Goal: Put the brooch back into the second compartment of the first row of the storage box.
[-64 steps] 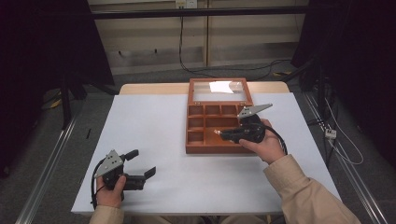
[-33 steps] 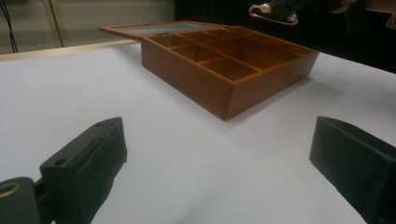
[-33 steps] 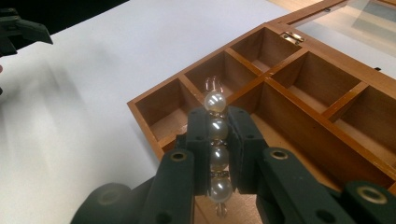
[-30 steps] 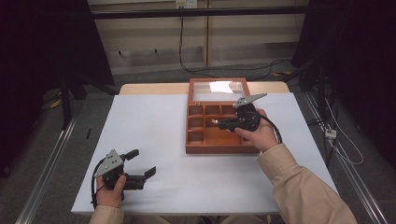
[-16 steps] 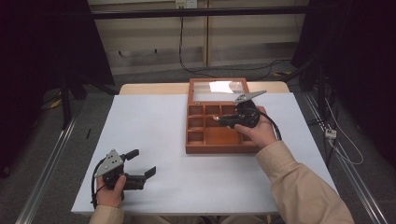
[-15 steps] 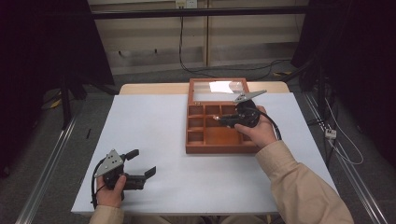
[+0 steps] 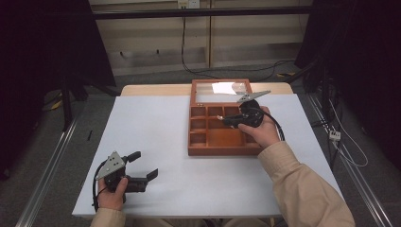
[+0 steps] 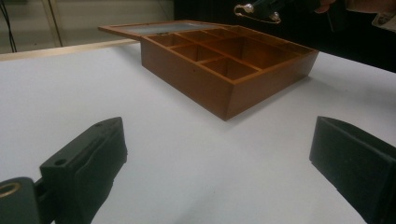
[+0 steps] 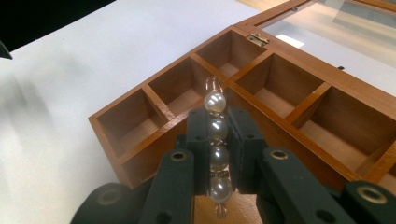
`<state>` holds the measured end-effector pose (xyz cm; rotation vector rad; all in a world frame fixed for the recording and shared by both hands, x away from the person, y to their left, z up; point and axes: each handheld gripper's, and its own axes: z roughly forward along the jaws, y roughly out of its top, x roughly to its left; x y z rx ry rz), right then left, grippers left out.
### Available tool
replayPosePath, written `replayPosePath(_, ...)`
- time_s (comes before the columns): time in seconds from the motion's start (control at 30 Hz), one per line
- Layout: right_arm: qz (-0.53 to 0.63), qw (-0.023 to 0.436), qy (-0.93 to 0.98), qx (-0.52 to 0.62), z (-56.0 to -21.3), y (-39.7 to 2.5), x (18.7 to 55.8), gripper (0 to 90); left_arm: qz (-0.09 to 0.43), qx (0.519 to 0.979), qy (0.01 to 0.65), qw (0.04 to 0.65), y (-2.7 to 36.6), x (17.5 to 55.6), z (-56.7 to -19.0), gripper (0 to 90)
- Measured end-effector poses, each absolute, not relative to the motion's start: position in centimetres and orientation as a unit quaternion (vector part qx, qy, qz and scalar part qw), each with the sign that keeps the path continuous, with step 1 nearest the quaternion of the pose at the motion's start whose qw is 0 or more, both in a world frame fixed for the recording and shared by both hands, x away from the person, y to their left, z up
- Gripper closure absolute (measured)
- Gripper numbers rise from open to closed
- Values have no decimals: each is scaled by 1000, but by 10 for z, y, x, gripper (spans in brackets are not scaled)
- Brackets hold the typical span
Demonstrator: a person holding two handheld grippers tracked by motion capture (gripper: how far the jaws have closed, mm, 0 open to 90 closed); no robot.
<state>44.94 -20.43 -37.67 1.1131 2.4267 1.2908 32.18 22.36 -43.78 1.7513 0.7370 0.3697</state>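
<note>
A wooden box (image 7: 222, 151) with several compartments lies open on the white table, its glass lid (image 7: 222, 89) folded back flat. My right gripper (image 7: 222, 118) hovers over the box's middle compartments, shut on a short string of pearls (image 9: 215, 101) that pokes out past the fingertips. The box's small cells (image 9: 140, 161) lie just beneath that gripper (image 9: 217, 123). My left gripper (image 7: 145, 164) rests open near the table's front left corner, nothing between its jaws. From the left gripper (image 8: 224, 154) the box (image 8: 187, 79) lies ahead, the pearls (image 8: 257, 11) above it.
The white table (image 7: 156, 123) spreads wide between the left gripper and the box. A metal rail (image 7: 52, 161) runs along the floor at the left. Cables (image 7: 340, 142) trail on the floor at the right. Dark curtains stand at both sides.
My right gripper has carried the pearls from the box's front right part back and up over its middle compartments. The left gripper has stayed still and open.
</note>
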Motion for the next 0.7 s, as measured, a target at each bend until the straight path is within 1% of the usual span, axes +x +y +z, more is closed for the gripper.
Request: replayPosePath(0.7,432,99,809,386,-373,-205,465,802,157,747,313,565,224,322,-438,37)
